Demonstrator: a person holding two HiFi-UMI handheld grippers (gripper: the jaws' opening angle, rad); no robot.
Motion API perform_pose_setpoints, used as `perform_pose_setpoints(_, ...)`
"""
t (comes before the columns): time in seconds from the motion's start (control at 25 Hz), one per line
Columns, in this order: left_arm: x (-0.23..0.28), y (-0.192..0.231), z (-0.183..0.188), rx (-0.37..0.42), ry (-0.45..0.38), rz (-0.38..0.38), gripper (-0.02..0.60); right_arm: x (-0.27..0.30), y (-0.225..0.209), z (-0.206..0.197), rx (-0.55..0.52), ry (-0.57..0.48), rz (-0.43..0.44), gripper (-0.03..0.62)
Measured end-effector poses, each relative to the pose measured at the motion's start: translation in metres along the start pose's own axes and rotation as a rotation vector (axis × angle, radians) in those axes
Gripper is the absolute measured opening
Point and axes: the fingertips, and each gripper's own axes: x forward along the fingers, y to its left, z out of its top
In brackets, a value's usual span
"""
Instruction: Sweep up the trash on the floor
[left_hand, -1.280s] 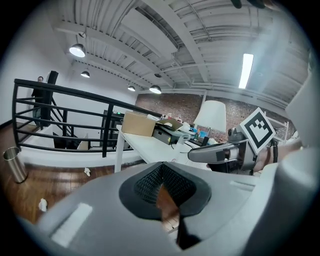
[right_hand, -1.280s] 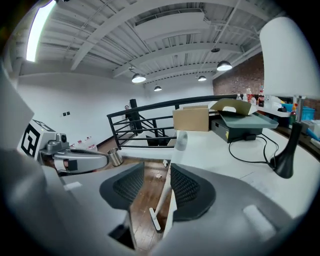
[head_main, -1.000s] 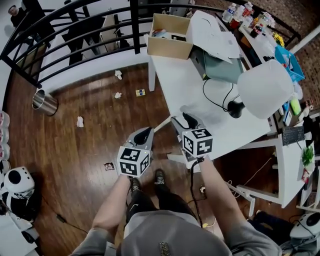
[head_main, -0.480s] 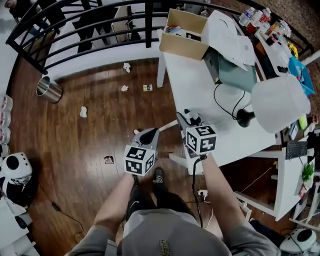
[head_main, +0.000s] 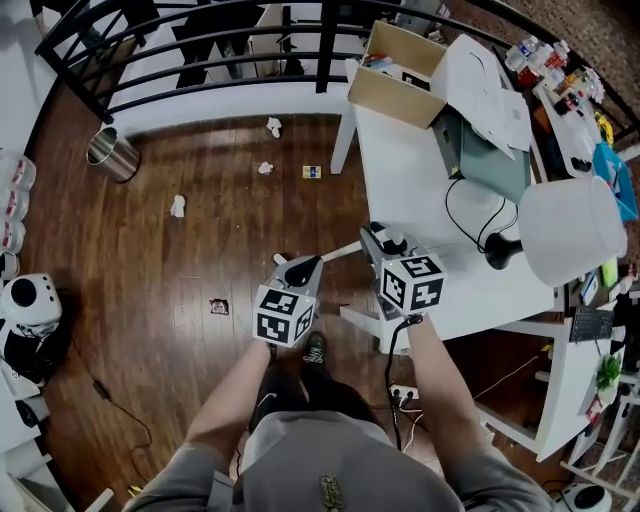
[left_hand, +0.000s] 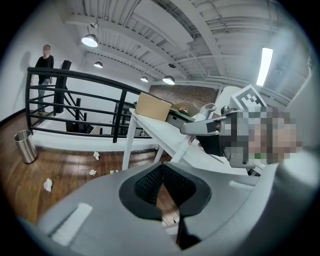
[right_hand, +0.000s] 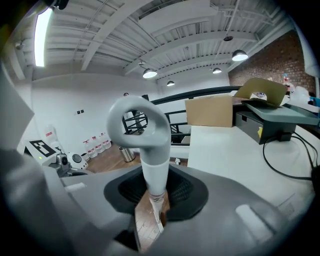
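A white broom pole (head_main: 335, 251) slants up from the floor to my right gripper (head_main: 383, 240) at the table's edge. In the right gripper view its grey loop top (right_hand: 137, 127) stands up between the jaws, which have just been closing, and the pads look pressed on the shaft (right_hand: 155, 182). My left gripper (head_main: 297, 272) hangs to the left over the floor, shut and empty (left_hand: 161, 192). Crumpled paper (head_main: 274, 126) lies near the railing, with more paper (head_main: 178, 206) to the left. A small box (head_main: 312, 172) and a dark wrapper (head_main: 219, 306) also lie on the wood floor.
A white table (head_main: 430, 190) with a cardboard box (head_main: 400, 72) and a lamp (head_main: 568, 230) fills the right side. A steel bin (head_main: 112, 152) stands at the back left by the black railing (head_main: 200, 40). A person (left_hand: 45, 65) stands beyond the railing.
The jaws of my right gripper have narrowed onto the top of the broom pole. My left gripper has sunk a little. The head view has drifted, so the floor and table sit lower right.
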Motion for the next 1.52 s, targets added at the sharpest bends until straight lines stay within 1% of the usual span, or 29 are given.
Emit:
perform_pose_setpoints(0.2,-0.015,0.013,-0.009,-0.021,0.001,0.041,0.008,0.005,0.035,0.008,-0.037,-0.007,0.071,0.086)
perform_pose_setpoints(0.32,-0.028,0.021,-0.015,-0.032,-0.005,0.062,0.008,0.007,0.061,0.016,-0.083,-0.014,0.119,0.084)
perform_pose_setpoints(0.48,-0.045,0.023,-0.021,-0.044,-0.029,0.062,0.008,0.003,0.096,0.031,-0.155,-0.025,0.181,0.084)
perform_pose_setpoints(0.56,-0.051,0.022,-0.028,-0.042,-0.022,0.061,0.063,-0.001,0.114,0.038,-0.184,-0.027,0.216,0.084)
perform_pose_setpoints(0.72,-0.067,0.025,-0.043,-0.033,-0.004,0.093,0.107,-0.010,0.154,0.055,-0.231,-0.038,0.296,0.084)
perform_pose_setpoints(1.0,-0.111,0.050,-0.055,-0.073,-0.043,0.185,0.164,-0.026,0.239,0.079,-0.280,-0.056,0.461,0.083)
perform_pose_setpoints(1.12,-0.133,0.064,-0.055,-0.085,-0.059,0.230,0.175,-0.031,0.282,0.086,-0.301,-0.058,0.547,0.084)
perform_pose_setpoints(1.36,-0.188,0.099,-0.055,-0.119,-0.093,0.344,0.181,-0.042,0.365,0.090,-0.332,-0.052,0.714,0.084)
perform_pose_setpoints(1.4,-0.198,0.106,-0.056,-0.126,-0.099,0.364,0.177,-0.042,0.376,0.090,-0.333,-0.049,0.737,0.084)
perform_pose_setpoints(1.48,-0.216,0.117,-0.058,-0.132,-0.105,0.391,0.147,-0.042,0.396,0.089,-0.335,-0.042,0.777,0.084)
perform_pose_setpoints(1.52,-0.224,0.121,-0.059,-0.132,-0.105,0.398,0.146,-0.041,0.404,0.089,-0.335,-0.037,0.793,0.084)
